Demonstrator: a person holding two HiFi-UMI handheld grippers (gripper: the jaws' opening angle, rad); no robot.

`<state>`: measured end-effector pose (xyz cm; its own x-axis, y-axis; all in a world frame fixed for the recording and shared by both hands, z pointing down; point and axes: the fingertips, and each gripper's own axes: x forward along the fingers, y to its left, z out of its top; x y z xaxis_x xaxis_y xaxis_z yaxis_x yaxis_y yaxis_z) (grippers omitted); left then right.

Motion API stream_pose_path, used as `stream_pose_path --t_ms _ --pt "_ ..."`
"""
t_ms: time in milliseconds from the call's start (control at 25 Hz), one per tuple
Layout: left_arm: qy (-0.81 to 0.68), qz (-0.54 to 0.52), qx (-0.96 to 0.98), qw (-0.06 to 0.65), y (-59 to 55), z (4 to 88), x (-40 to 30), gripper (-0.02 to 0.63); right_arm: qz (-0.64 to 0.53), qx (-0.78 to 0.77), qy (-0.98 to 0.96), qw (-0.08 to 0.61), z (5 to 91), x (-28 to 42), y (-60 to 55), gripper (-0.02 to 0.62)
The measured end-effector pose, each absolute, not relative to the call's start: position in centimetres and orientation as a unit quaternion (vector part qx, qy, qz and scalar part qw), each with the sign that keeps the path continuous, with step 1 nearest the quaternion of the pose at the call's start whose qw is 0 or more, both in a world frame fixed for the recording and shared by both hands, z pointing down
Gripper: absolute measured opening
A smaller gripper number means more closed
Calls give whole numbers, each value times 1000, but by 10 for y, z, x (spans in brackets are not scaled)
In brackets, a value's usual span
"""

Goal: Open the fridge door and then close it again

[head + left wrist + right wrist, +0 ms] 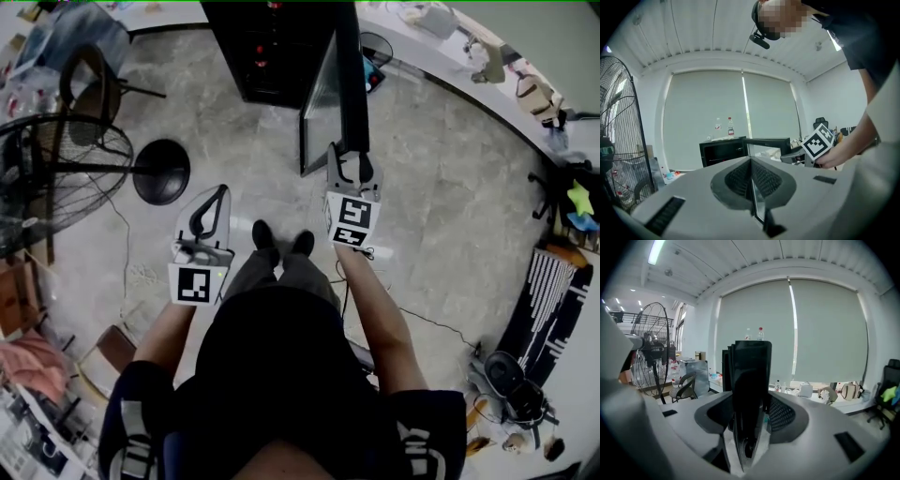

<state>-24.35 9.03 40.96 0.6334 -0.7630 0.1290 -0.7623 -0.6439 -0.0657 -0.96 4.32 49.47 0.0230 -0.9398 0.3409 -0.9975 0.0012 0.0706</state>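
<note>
The small black fridge (267,47) stands at the far side of the floor with its door (323,94) swung wide open toward me. My right gripper (352,167) straddles the door's free edge, and in the right gripper view the dark door (750,376) fills the gap between the jaws of that gripper (750,401), with both pads against it. My left gripper (217,195) hangs in the air to the left of the door, shut and holding nothing. From the left gripper (751,161) I see the fridge (723,152), its open door (766,145) and the right gripper's marker cube (818,143).
A large standing fan (56,173) with a round black base (161,172) stands at the left, and a chair (89,80) is behind it. A cluttered white counter (487,84) curves along the right. Two bottles (730,126) stand on the fridge top. My feet (281,242) are just behind the door.
</note>
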Motion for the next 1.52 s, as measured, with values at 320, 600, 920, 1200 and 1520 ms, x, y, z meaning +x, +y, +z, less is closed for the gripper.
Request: stream_pose_path --t_ms 320,600,920,1200,1520 --pt "401 -69 -913 14 93 399 -191 23 101 689 -702 146 492 60 53 219" --pt "394 -68 -916 29 96 390 -149 23 99 681 -711 143 493 106 52 218" --pt "389 -64 -918 42 103 384 -98 23 100 675 -717 143 492 156 46 218" --pt "369 -67 -926 36 98 383 -61 23 108 686 -707 137 491 201 37 219" --pt "331 -61 -941 36 72 388 -37 23 115 684 -709 125 492 243 14 215"
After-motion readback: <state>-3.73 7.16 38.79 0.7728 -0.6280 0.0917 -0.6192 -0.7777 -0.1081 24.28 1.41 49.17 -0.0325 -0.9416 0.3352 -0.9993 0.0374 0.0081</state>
